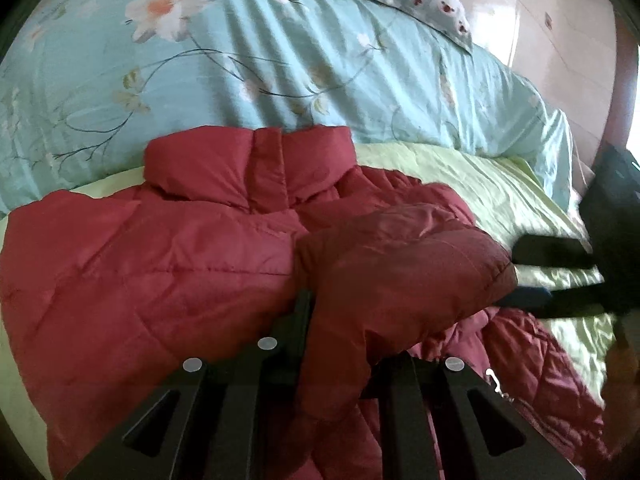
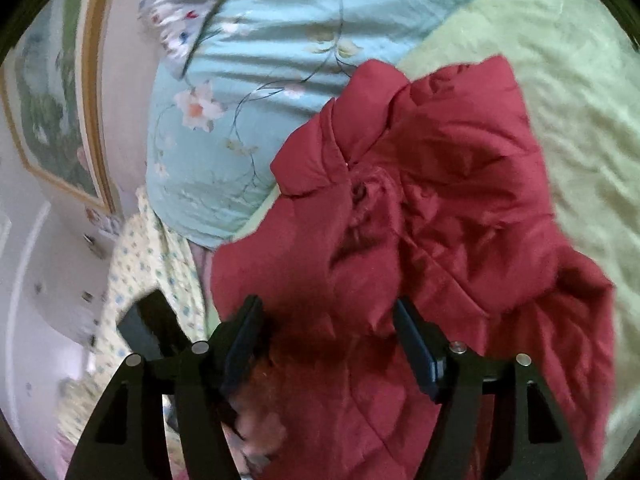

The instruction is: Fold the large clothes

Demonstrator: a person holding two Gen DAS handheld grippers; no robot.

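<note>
Left tool [image 1: 344,336]: closest to its camera, clamped shut on a puffy fold of the red jacket, most likely a sleeve, which bulges up and over the jaws. Holding it this way lets the sleeve be carried across the body of the garment.
Right tool [image 2: 328,344]: jaws parted with red fabric lying between them; the pads do not appear to press on it, so it reads as open, seemingly ready for a fresh hold.
Red jacket [image 1: 160,248]: a large quilted padded coat spread on the bed, collar [image 1: 256,168] pointing away from the person, laid flat so it can be folded.
Green sheet [image 1: 460,184]: bare bed surface under and beside the coat, the working area.
Blue floral duvet [image 1: 280,60]: bunched beyond the collar, pushed back out of the way.
Framed picture [image 2: 52,112]: farthest, on the wall.
</note>
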